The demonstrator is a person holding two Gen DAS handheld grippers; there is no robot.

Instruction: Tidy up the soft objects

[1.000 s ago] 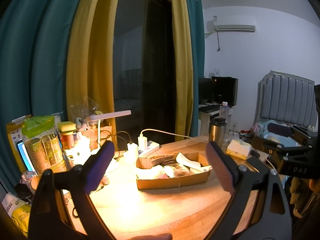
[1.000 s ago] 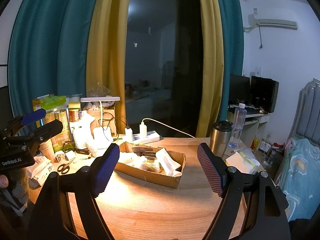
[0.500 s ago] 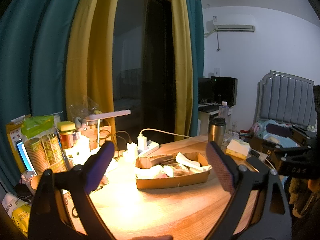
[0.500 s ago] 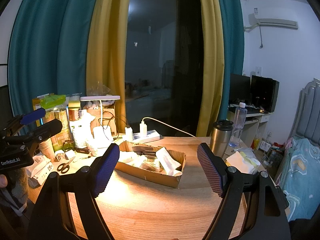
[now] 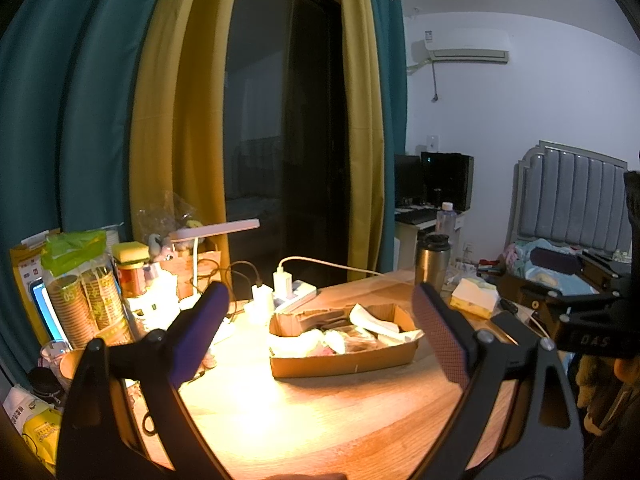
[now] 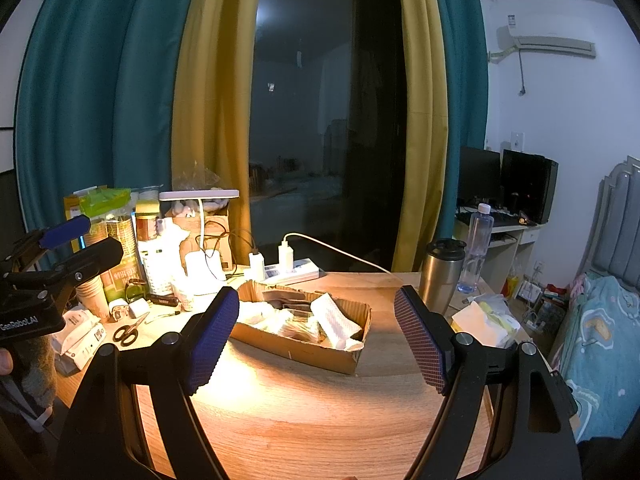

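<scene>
A shallow cardboard box (image 5: pixel 340 360) (image 6: pixel 304 348) sits on the wooden table, filled with soft white packets and wipes (image 6: pixel 332 318) (image 5: pixel 372 316). My left gripper (image 5: pixel 320 332) is open and empty, held above the table in front of the box. My right gripper (image 6: pixel 316 336) is open and empty, also in front of the box and apart from it. The left gripper's body shows at the left edge of the right wrist view (image 6: pixel 60 268). The right gripper's body shows at the right edge of the left wrist view (image 5: pixel 588 320).
A lit desk lamp (image 6: pixel 200 196), paper cups (image 5: pixel 86 300), jars, chargers and a power strip (image 6: pixel 292 270) crowd the table's back left. Scissors (image 6: pixel 128 330) lie at the left. A steel tumbler (image 6: pixel 442 276), water bottle (image 6: pixel 476 248) and tissue pack (image 6: pixel 486 322) stand at the right. A bed lies beyond.
</scene>
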